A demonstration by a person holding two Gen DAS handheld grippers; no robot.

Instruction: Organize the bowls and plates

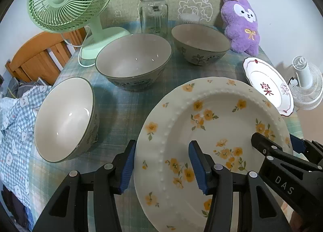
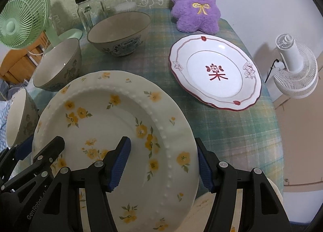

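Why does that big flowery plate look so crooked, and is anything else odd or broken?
The yellow-flowered plate is tilted, not flat: the left gripper and right gripper each straddle one side of its rim. The nearest bowl only seems to lean, probably from the fisheye lens. I see no spills or cracks.

A red Chinese character, 楽 in form, stands in the middle of the red-rimmed plate [image 2: 215,72], which lies at about two o'clock from the flowered plate [image 2: 113,131]. In the left wrist view, the white letters "DAS" run along the black arm of the right gripper [image 1: 280,145] at four o'clock. In the right wrist view, "GenRobot" can be read on the black arm of the left gripper [image 2: 38,147] at seven o'clock; the rest is cut off. The label on the glass jar [image 2: 90,12] is too small to read.
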